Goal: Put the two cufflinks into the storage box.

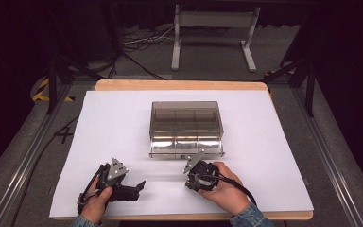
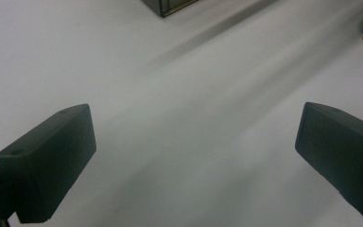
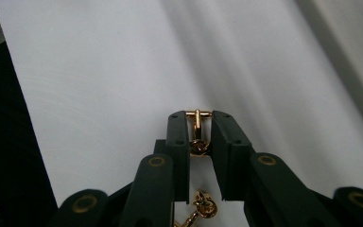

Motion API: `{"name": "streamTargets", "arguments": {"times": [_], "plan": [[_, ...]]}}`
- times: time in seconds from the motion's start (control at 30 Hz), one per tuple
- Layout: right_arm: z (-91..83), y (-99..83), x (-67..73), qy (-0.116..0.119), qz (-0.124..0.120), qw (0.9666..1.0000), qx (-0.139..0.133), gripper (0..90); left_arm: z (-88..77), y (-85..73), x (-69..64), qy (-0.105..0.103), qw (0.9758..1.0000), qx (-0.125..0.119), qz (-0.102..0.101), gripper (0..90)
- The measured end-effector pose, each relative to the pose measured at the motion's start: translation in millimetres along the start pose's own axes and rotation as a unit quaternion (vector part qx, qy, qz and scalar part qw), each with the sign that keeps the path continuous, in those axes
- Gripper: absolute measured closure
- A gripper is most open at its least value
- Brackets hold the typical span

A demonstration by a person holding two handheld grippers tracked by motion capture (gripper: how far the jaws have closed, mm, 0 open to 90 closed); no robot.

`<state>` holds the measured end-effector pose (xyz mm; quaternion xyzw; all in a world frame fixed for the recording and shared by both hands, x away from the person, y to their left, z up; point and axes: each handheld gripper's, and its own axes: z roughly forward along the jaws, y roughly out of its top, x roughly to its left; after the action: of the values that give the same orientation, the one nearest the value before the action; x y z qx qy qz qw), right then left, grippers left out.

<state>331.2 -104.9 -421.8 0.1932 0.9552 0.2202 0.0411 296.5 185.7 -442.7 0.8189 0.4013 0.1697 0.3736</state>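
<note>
Container: one smoky clear plastic box [image 1: 186, 126] with its lid down, standing mid-bench on the white sheet [image 1: 113, 123]; three compartments across show through the front; contents cannot be made out.
Gold piece: one gold chain with a small bar clasp [image 3: 198, 124], near the front of the bench, just ahead of the box's front edge.
Right hand-held gripper [image 3: 199, 127]: one, jaws closed onto the gold clasp, which is pinched between the tips; more links hang below them.
Left hand-held gripper [image 2: 194, 161]: one, jaws spread wide with nothing between them, low over bare sheet at front left.
Hands: two, one on each hand-held gripper.
Edges: wooden bench edge [image 1: 179, 85] shows past the sheet at the back.
Open room: bare sheet left and right of the box.
</note>
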Motion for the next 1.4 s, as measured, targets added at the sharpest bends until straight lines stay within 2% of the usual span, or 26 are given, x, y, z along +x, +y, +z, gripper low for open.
{"name": "streamTargets", "arguments": {"times": [0.2, 0.53, 0.87, 1.4], "plan": [[-0.1, 0.7, 0.6, -0.001, 0.002, 1.0000, 0.002, 78.3, -0.1, 0.0, 0.0, 0.000, 1.0000, 0.000, 0.000, 0.1], [-8.3, 4.2, 1.0, 0.011, 0.000, 0.9999, 0.003, 78.3, 0.0, 0.0, 0.0, 0.001, 1.0000, 0.000, 0.000, 0.1], [-23.3, 10.6, 1.5, 0.021, 0.005, 0.9998, 0.000, 78.3, -0.1, 0.1, -0.1, 0.001, 1.0000, 0.001, 0.000, 0.1], [-52.4, 21.3, 1.9, 0.021, 0.001, 0.9997, -0.013, 78.3, 0.4, 0.1, -0.6, 0.000, 1.0000, 0.001, 0.000, 0.1]]}}
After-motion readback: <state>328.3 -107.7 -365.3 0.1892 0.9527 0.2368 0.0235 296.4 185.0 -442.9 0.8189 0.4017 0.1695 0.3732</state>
